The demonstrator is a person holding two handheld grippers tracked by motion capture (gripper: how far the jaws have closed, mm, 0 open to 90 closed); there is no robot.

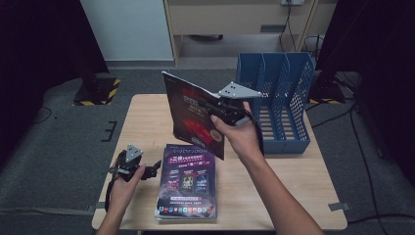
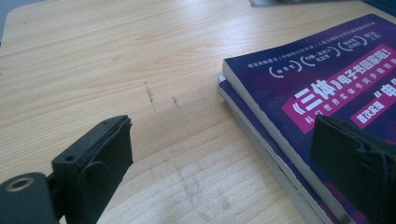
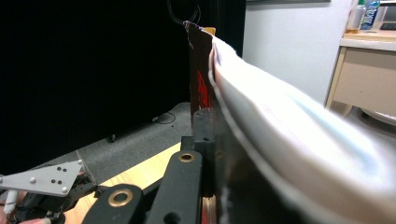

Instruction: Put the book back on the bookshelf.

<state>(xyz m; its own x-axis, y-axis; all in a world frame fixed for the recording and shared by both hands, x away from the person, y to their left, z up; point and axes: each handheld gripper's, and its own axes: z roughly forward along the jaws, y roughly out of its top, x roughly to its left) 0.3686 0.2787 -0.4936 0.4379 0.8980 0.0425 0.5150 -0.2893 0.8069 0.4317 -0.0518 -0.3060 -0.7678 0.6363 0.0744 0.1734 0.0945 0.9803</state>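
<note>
Wooden table (image 1: 147, 117), magazines being filed: 1 lifted, 2 stacked.
Right gripper (image 1: 215, 108) clamps raised magazine (image 1: 188, 110) before empty blue file rack (image 1: 281, 98); left gripper (image 1: 149, 170) wide beside stack (image 1: 188, 183).

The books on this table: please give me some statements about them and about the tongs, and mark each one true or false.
1. The right tongs hold a dark red book up in the air. True.
2. The blue file rack already has a book in it. False: its compartments look empty.
3. The left tongs are clamped on the purple stack of books. False: they are open beside the stack's edge, with only bare table between them.
4. The stack lies flat on the table with its purple cover facing up. True.
5. The file rack stands at the left side of the table. False: it stands at the far right.
</note>
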